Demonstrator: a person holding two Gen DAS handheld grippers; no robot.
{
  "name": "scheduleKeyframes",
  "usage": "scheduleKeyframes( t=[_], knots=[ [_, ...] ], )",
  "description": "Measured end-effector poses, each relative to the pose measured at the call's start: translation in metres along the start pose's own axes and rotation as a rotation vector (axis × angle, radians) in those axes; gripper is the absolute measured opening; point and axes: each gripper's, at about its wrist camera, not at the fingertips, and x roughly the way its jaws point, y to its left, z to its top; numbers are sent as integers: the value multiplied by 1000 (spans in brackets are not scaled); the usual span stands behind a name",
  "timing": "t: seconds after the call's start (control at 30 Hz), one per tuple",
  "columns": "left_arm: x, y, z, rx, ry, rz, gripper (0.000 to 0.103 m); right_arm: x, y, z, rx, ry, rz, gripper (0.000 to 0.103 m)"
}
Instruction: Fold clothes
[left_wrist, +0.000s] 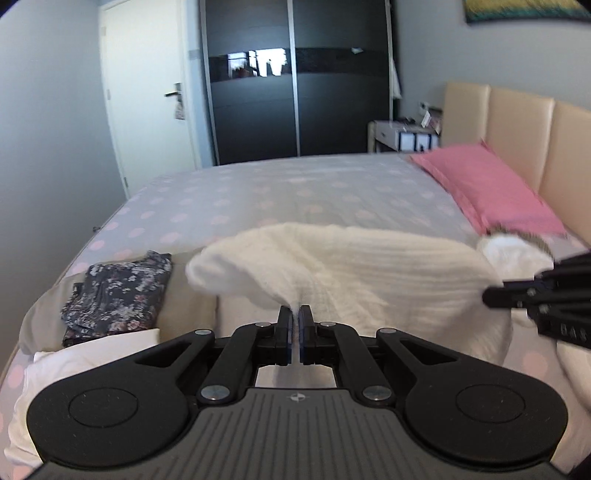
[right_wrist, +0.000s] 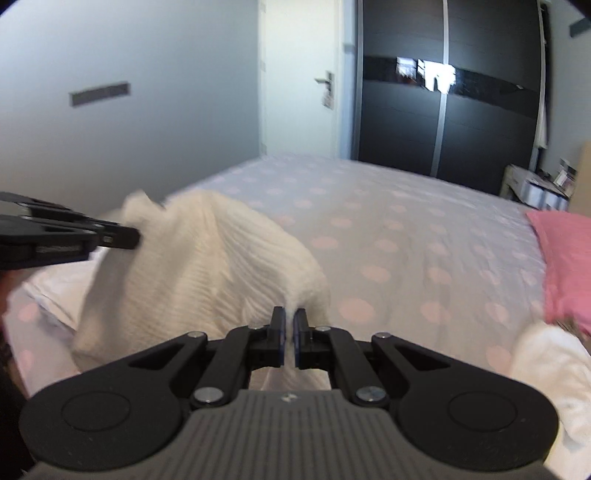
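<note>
A white ribbed knit garment (left_wrist: 369, 273) is held up over the bed between both grippers. My left gripper (left_wrist: 295, 312) is shut on one edge of it. My right gripper (right_wrist: 290, 314) is shut on another edge of the same garment (right_wrist: 207, 266). The right gripper shows in the left wrist view (left_wrist: 495, 295) at the right edge, and the left gripper shows in the right wrist view (right_wrist: 129, 236) at the left edge. The cloth hangs down below the jaws, blurred by motion.
The bed (left_wrist: 295, 192) has a grey cover with pink dots. A folded dark floral garment (left_wrist: 118, 291) lies at its near left. A pink pillow (left_wrist: 491, 184) lies by the beige headboard (left_wrist: 517, 125). Other white cloth (right_wrist: 546, 362) lies at the right. A dark wardrobe (left_wrist: 295, 92) stands behind.
</note>
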Motion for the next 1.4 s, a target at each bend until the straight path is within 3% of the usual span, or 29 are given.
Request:
scheduleKeyframes(
  t=[0.2, 0.33, 0.43, 0.57, 0.67, 0.73, 0.83, 1.03, 1.27, 1.4],
  knots=[
    [41, -55, -59, 153, 141, -95, 1, 34, -39, -65, 46, 248, -141, 5],
    [53, -79, -103, 243, 245, -168, 1, 55, -57, -107, 59, 412, -195, 5],
    [52, -97, -127, 309, 273, -234, 1, 68, -62, -130, 54, 495, -203, 6],
    [48, -110, -156, 363, 289, -322, 2, 70, -56, -144, 6, 509, -217, 10],
    [38, -122, -170, 420, 218, -300, 2, 64, -54, -138, -29, 467, -269, 26],
    [30, -129, -172, 434, 156, -278, 2, 57, -50, -132, -43, 421, -289, 26],
    [29, -133, -169, 418, 137, -253, 2, 45, -36, -123, -42, 341, -231, 28],
    [30, -140, -166, 403, 113, -213, 2, 30, 6, -117, -27, 283, -3, 28],
    [24, -143, -170, 421, 92, -289, 2, 32, 35, -109, -41, 289, 144, 28],
    [23, -143, -171, 443, 87, -294, 2, 40, 37, -109, -16, 331, 236, 29]
  ],
)
